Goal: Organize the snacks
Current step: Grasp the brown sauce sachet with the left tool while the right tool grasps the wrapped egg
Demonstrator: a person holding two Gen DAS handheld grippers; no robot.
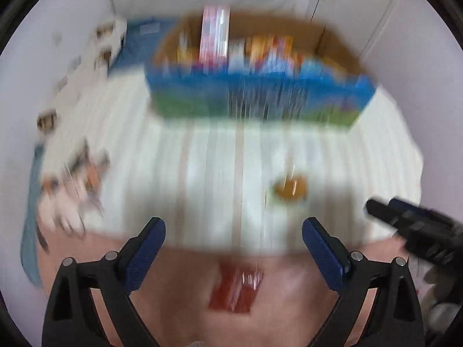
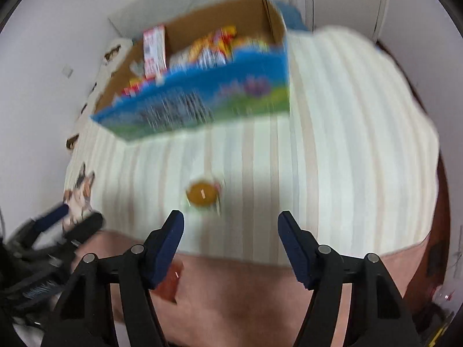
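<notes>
Both views are smeared by motion blur. The left tool (image 1: 233, 231) points steeply down over the near edge of a white striped cover (image 1: 202, 159), its blue pads spread wide with nothing between them. The right tool (image 2: 231, 225) tilts down the same way, just to the right of the left one; its pads stand partly apart and also grip nothing.

A round orange snack (image 2: 201, 193) in a clear wrapper lies on the cover just beyond the right tool's left pad, apart from it. In the left view the same snack sits far-right of the gap between the pads. A red packet (image 1: 235, 292) lies on the pink sheet (image 1: 179, 283) nearer than the cover's edge, below the left tool's open gap.

At the far side of the cover stands an open box (image 2: 202, 101) with a blue and green front, holding a heap of bright snack packs (image 2: 214, 47) and a pink carton (image 2: 154, 50) standing upright at its left.
</notes>
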